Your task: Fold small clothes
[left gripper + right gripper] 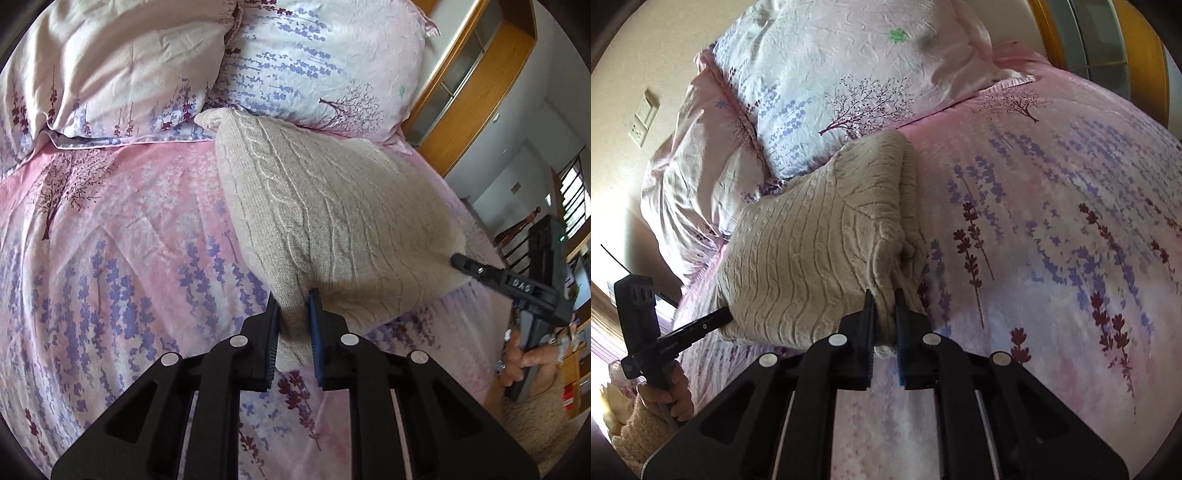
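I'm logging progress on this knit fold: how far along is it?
Done: the beige sweater looks doubled over, layers showing at its edge. In hand: left gripper and right gripper each pinch a near corner. Left: laying it flat on the bedspread.

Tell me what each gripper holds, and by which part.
Both hold the beige knit sweater: the left gripper and the right gripper each pinch a near corner of its lifted edge.

Bright daylight from window [574, 199], glare blowing out wall [617, 206]; soft shadows, sharp focus, heavy fisheye warp, dark vignette corners.
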Demonstrator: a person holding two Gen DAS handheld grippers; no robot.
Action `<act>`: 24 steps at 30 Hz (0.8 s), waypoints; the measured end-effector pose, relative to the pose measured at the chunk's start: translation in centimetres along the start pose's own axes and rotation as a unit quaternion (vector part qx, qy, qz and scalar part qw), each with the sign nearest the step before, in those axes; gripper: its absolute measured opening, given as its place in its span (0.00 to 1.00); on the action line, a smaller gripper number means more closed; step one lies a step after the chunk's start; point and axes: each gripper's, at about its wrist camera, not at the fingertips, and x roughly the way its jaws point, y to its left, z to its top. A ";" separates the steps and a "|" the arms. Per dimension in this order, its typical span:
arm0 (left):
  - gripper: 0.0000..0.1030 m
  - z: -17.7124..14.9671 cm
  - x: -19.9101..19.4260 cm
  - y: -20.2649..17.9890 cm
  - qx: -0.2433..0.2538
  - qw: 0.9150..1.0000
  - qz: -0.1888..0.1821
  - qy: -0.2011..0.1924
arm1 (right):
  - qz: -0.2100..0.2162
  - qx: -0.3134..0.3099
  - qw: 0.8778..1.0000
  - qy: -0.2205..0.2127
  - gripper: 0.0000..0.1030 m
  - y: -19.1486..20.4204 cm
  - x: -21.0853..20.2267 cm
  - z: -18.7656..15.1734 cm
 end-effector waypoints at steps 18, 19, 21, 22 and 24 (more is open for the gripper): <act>0.66 9.2 1.0 5.8 -0.164 0.986 -0.021 -0.018 | 0.110 0.154 0.982 0.010 0.58 -3.6 4.4 10.7; 0.66 9.9 1.8 6.0 -0.172 0.985 -0.019 -0.010 | 0.098 0.154 0.983 0.018 0.58 -3.5 5.4 11.3; 0.66 11.1 3.1 6.4 -0.187 0.982 -0.012 0.000 | 0.086 0.150 0.985 0.029 0.58 -3.2 6.6 11.9; 0.66 11.7 3.8 6.4 -0.191 0.981 -0.006 0.003 | 0.078 0.146 0.986 0.035 0.58 -3.0 7.2 12.1; 0.66 12.7 4.9 6.4 -0.189 0.982 0.003 0.007 | 0.074 0.127 0.988 0.041 0.19 -2.4 8.0 12.3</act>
